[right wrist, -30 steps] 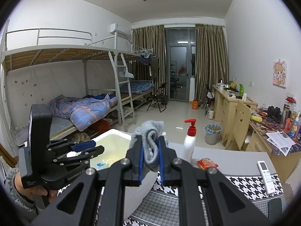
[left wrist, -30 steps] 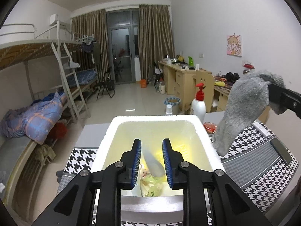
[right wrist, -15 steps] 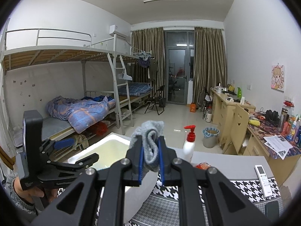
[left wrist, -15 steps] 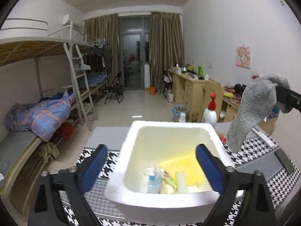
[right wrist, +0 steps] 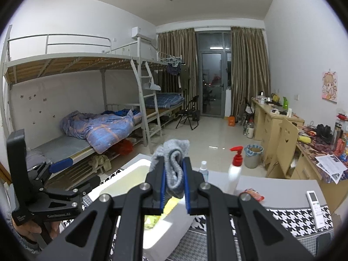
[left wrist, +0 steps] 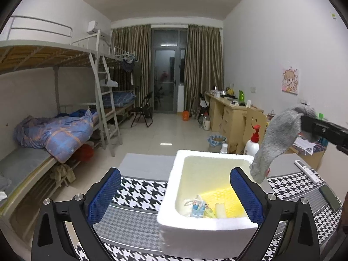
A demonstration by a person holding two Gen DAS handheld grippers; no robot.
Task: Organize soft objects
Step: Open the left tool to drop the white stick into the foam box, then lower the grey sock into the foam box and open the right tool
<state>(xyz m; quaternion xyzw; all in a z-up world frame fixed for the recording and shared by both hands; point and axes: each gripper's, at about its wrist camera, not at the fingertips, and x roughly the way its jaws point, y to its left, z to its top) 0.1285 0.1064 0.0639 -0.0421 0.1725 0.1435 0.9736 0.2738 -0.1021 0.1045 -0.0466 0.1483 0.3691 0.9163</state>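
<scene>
Dormitory room with bunk beds (right wrist: 91, 100) along one wall and one houndstooth-covered table (left wrist: 139, 192) bearing one white foam box (left wrist: 208, 235). Only the left wrist view looks into the box, at a small pouch (left wrist: 197, 207) and yellow lining; only the right view shows a hand (right wrist: 32, 231) gripping the left gripper (left wrist: 175, 193), its jaws spread wide and empty. The right gripper (right wrist: 174, 186) is clamped on one grey sock (right wrist: 174, 169), hanging over the box's far right corner.

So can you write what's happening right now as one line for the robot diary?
left gripper: opening, empty | right gripper: shut on grey sock | sock: hanging by foam box rim | box: small items inside
</scene>
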